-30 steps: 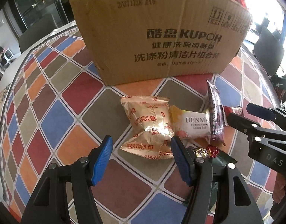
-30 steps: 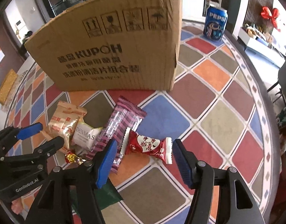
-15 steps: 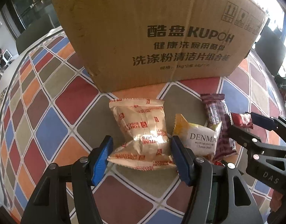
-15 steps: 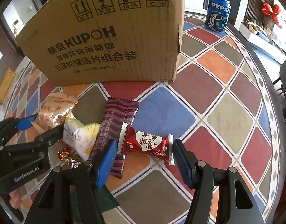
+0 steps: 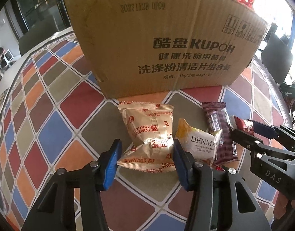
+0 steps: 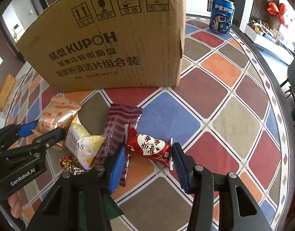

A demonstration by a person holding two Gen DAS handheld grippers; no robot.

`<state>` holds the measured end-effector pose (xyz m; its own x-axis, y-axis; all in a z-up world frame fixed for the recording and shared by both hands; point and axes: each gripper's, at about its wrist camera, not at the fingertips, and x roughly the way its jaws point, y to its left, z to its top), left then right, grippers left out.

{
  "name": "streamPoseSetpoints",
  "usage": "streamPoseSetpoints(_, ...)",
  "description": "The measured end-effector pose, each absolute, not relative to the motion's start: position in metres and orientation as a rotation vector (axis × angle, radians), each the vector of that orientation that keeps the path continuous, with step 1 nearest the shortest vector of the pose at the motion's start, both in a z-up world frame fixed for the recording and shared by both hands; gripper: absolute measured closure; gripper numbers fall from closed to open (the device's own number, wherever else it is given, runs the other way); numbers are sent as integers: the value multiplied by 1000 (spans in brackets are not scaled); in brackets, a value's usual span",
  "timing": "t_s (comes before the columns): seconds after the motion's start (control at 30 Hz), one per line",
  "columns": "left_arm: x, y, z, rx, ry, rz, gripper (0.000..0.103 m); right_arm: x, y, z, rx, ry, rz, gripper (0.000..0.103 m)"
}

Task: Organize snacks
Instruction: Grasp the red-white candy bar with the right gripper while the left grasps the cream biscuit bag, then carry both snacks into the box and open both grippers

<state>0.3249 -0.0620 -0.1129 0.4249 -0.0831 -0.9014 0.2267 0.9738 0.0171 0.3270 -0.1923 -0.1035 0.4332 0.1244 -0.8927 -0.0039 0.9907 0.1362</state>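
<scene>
The biggest thing in front of me is the cardboard box (image 5: 162, 44), standing on the patchwork tablecloth (image 5: 57, 115) with its printed side toward me; I take it for where the snacks are meant to go, though I cannot see its opening from here. A blue soda can (image 6: 221, 15) stands well behind its right corner. Just in front of the box lies the loose cluster of snacks. My left gripper (image 5: 146, 163) is down over the gold biscuit packet (image 5: 149, 134), its jaws have just been closing and now sit against the packet's two sides, one blue pad at each edge; whether they truly pinch yet I cannot tell. Beside it lies the white cheese-ball packet (image 5: 201, 144), then the long maroon wafer bar (image 6: 118, 132), which the white packet partly overlaps. My right gripper (image 6: 147, 165) straddles the red heart packet (image 6: 149, 146), jaws also just closing, the pads touching or nearly touching its crimped ends. Smallest is a foil-wrapped candy (image 6: 67, 163) near my left gripper's body. I judge this to be the grasping step, on two snacks at once. Next I need to finish both squeezes gently, since the wrappers crumple and slip, then lift straight up clear of the neighbours and carry over the box's rim.
</scene>
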Motion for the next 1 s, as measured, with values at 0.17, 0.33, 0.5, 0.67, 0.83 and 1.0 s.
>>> streamPoseSetpoints(0.17, 313, -60, -103, 124, 1091, -194, 52, 321, -192, -97, 127, 1098, 78, 54)
streamPoseSetpoints(0.33, 304, -58, -86, 95, 1060, -202, 52, 315, -189, -80, 122, 1057, 95, 54)
streamPoseSetpoints(0.5, 297, -55, -67, 78, 1016, -207, 52, 309, -186, -61, 125, 1011, 116, 54)
streamPoseSetpoints(0.67, 290, -53, -45, 63, 965, -214, 52, 303, -183, -41, 128, 962, 137, 54)
streamPoseSetpoints(0.83, 284, -51, -23, 60, 907, -218, 52, 299, -182, -23, 126, 918, 156, 54)
streamPoseSetpoints(1.0, 279, -50, 0, 54, 846, -224, 52, 296, -181, -3, 124, 866, 169, 54)
